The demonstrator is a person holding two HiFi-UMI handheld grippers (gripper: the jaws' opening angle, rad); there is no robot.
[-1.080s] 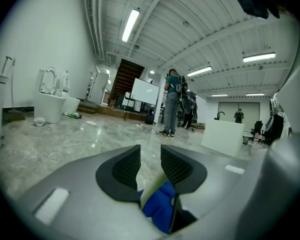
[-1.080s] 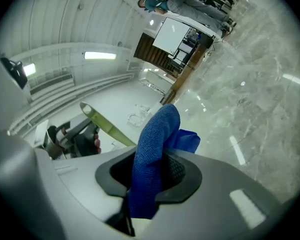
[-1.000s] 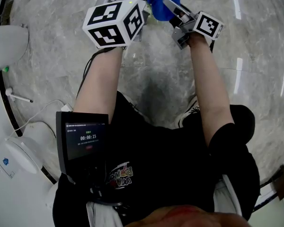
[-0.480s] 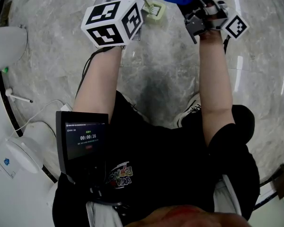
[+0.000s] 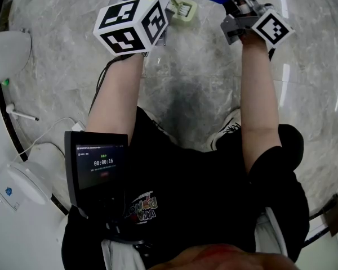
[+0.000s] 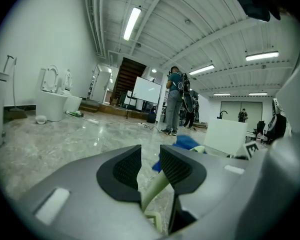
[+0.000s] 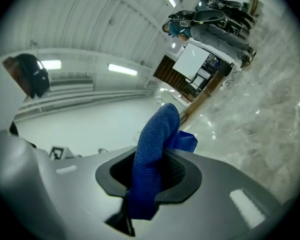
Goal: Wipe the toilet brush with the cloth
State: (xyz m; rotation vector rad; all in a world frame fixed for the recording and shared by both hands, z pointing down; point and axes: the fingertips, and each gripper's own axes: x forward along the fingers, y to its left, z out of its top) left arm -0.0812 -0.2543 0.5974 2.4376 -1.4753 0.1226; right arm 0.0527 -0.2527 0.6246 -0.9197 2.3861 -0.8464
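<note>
The left claw point(image 6: 150, 159) is closed on the pale toilet brush point(image 6: 156, 188) handle, pads narrowly parted around it. The right claw point(image 7: 149, 170) is clamped on the blue cloth point(image 7: 157, 134), which stands up between its pads.

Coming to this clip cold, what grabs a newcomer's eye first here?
The bright blue cloth stands out first, clamped upright in the right tool against the grey floor and white ceiling. Next comes the pale green toilet brush, whose handle runs between the closing jaws of the left tool. In the head view, the left tool's black-and-white marker cube dominates the top.
</note>
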